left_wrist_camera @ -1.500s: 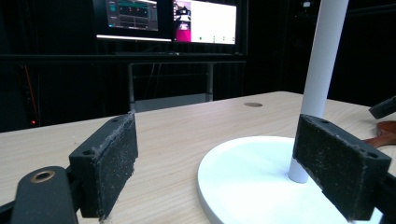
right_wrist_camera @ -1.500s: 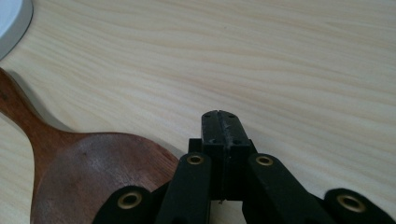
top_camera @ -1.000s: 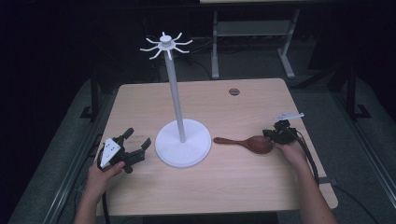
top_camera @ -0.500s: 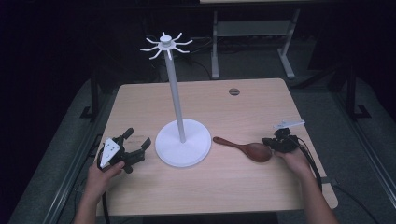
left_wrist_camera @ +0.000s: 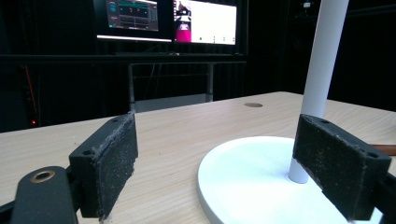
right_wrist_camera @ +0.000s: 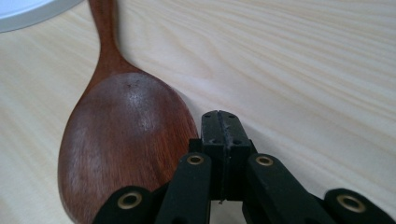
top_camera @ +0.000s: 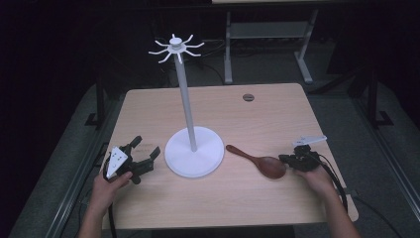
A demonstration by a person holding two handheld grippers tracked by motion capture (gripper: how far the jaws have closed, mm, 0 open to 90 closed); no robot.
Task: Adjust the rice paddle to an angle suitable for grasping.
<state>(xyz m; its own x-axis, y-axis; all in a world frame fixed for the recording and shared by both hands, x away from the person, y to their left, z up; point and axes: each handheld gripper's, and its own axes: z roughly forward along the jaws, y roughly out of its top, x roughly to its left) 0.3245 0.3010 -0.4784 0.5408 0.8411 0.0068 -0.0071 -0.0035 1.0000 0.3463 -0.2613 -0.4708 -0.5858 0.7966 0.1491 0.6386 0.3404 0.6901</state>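
Observation:
A dark wooden spoon (top_camera: 262, 163) lies flat on the table, its handle pointing at the white stand (top_camera: 194, 157), a round base with a tall pole (top_camera: 185, 99) topped by hooks. My right gripper (top_camera: 286, 159) is at the spoon's bowl (right_wrist_camera: 126, 140). Its jaws (right_wrist_camera: 221, 122) are shut pad to pad at the bowl's right edge, with nothing between them. My left gripper (top_camera: 147, 148) rests on the table left of the base, open and empty. In the left gripper view the base (left_wrist_camera: 247, 172) and pole (left_wrist_camera: 322, 60) stand just beyond the pads (left_wrist_camera: 112, 163).
The wooden table (top_camera: 247, 208) has a round cable hole (top_camera: 248, 97) near its far edge. A metal frame (top_camera: 267, 34) stands on the floor behind it. Lit monitors (left_wrist_camera: 163, 18) glow beyond the table in the left gripper view.
My right gripper has moved toward the table's near edge, and the spoon's bowl has swung that way with it. The left gripper has stayed still.

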